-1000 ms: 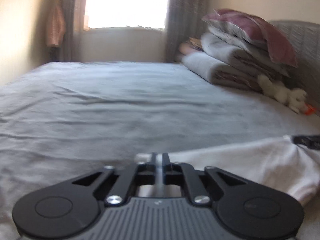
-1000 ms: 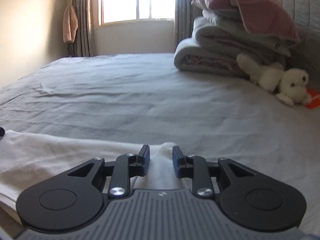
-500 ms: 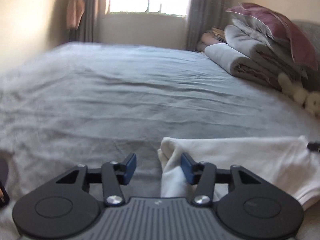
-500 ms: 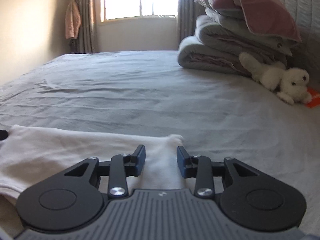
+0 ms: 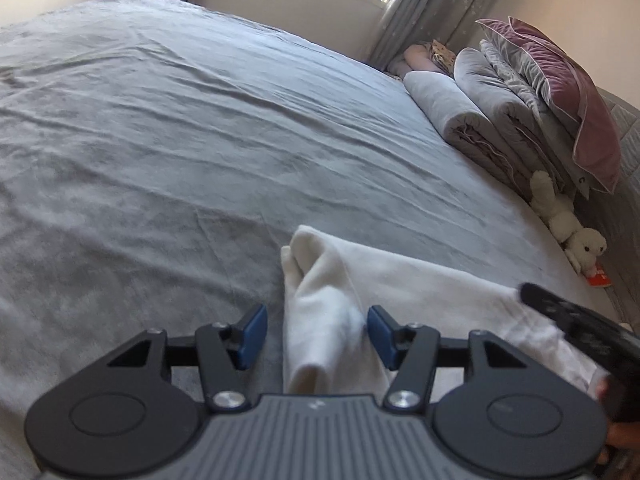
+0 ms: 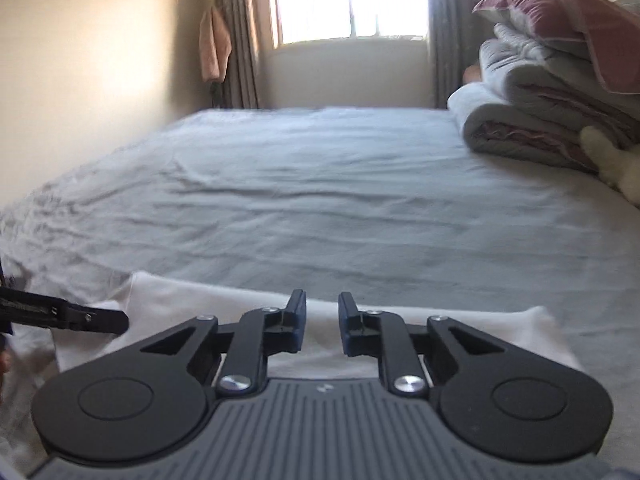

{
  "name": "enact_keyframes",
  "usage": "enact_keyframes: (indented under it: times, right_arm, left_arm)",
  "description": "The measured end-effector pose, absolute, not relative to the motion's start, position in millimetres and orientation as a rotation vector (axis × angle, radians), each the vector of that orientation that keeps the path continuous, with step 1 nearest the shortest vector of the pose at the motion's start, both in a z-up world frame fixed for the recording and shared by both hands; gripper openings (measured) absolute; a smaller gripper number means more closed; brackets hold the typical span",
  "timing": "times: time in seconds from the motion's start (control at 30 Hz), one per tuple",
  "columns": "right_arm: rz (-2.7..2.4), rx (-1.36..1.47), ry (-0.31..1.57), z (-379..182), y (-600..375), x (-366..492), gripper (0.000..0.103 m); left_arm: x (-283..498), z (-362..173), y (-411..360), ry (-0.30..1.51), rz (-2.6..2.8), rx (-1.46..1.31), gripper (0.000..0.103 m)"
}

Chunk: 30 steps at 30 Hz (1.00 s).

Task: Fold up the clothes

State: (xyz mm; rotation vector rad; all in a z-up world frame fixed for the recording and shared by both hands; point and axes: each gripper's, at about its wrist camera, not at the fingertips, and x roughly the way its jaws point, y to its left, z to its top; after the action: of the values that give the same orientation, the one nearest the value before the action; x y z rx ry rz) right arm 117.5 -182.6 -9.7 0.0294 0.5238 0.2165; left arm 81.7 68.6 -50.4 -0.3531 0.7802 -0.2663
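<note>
A white garment [image 5: 400,292] is seen laid flat on a bed covered by a wrinkled grey sheet [image 5: 200,140], its folded end bunched into a soft ridge. In the left wrist view, the left gripper [image 5: 314,336] is held released above that bunched end, its blue-padded fingers [image 5: 252,334] set wide apart on either side of the ridge; contact with the cloth cannot be told. Beyond the garment's far side, toward the headboard [image 5: 628,128], the black tip of the right gripper [image 5: 576,320] is shown blurred over the cloth.

In the right wrist view, the right gripper [image 6: 322,326] is likewise seen released, its fingers [image 6: 298,320] parted by a narrow gap over the garment's [image 6: 224,300] long edge, with nothing clamped between them. The left gripper's black tip [image 6: 68,316] is seen beside the garment's opposite end, at the edge of that view.

Past the garment, against the headboard, folded grey quilts [image 5: 492,120] are stacked with a plum-coloured pillow [image 5: 560,92] on top, and a white plush toy [image 5: 568,228] is propped at the foot of the stack, just beside a small orange object [image 5: 598,278]. Further from the garment, a sunlit window [image 6: 348,0] is framed by grey curtains [image 6: 236,40], and a pink cloth [image 6: 214,46] is hung beside them.
</note>
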Motion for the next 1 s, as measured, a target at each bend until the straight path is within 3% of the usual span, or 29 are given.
enact_keyframes:
  times: [0.37, 0.5, 1.0]
  right_arm:
    - [0.205, -0.057, 0.577, -38.4, -167.1, 133.5, 0.014]
    - [0.204, -0.020, 0.548, -26.3, -168.0, 122.3, 0.023]
    - [0.340, -0.113, 0.611, -21.7, -170.0, 46.9, 0.023]
  left_arm:
    - [86.1, -52.4, 74.9, 0.808, -0.314, -0.378, 0.058]
    - [85.6, -51.3, 74.7, 0.823, -0.324, -0.378, 0.058]
    - [77.3, -51.3, 70.1, 0.862, -0.371, -0.366, 0.058]
